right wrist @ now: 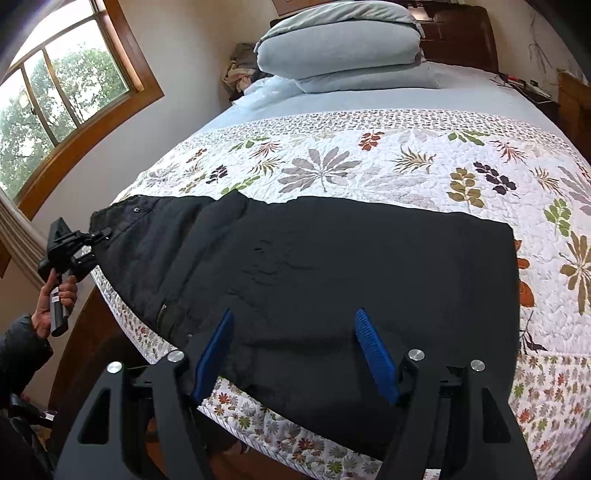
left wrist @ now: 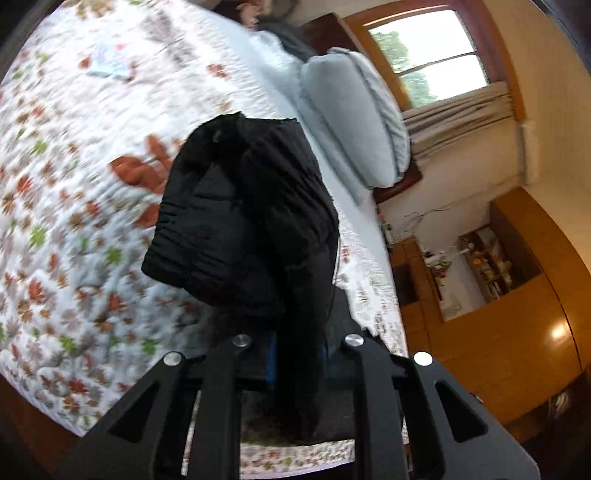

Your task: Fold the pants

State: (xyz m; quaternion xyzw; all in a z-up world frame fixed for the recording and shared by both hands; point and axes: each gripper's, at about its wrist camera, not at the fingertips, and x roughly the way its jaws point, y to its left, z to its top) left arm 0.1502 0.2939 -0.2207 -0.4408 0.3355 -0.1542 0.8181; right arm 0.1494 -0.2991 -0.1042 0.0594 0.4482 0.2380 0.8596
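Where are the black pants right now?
In the right wrist view the black pants lie spread across the leaf-print quilt near the bed's foot edge, with the left gripper pinching their window-side end.

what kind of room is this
Most likely a home bedroom: black pants lie on a bed under a leaf-print quilt, grey pillows are stacked at the dark wooden headboard, and a wood-framed window is beside it.

My right gripper (right wrist: 293, 350) shows black linkage arms, silver round-head screws and ribbed blue pads (right wrist: 373, 350). Left of the window-side bed corner, my bare-skinned hand (right wrist: 55, 295) emerges from a dark puffy sleeve (right wrist: 22, 354).
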